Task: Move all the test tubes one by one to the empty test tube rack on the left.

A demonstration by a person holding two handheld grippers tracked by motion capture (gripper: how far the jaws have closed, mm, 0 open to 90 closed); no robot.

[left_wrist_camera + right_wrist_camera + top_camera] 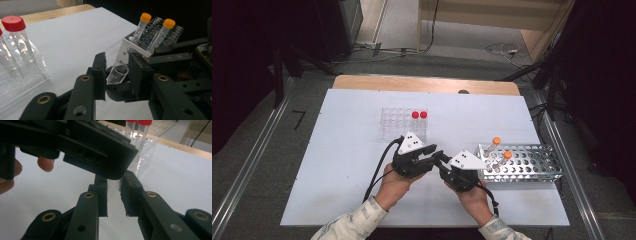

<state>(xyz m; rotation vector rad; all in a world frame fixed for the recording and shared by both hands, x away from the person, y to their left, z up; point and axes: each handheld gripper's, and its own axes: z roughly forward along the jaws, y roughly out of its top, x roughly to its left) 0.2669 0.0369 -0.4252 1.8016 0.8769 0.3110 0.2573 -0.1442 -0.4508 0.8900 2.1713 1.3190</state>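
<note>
Tube [117, 75] passing between my tongs, above the table's [342, 165] near edge.

My right gripper [113, 192] is clamped on its body so the open mouth faces my left gripper [116, 72], whose jaws straddle it (contact unclear).

- A clear plastic rack [404, 124] was seen at the centre of the high view, on a white table [337, 165].
- Two red-capped tubes [419, 115] were held upright at its right end.
- A metal rack [532, 165] lay at centre right.
- Two orange-capped tubes [501, 150] were seen leaning in its left end.
</note>
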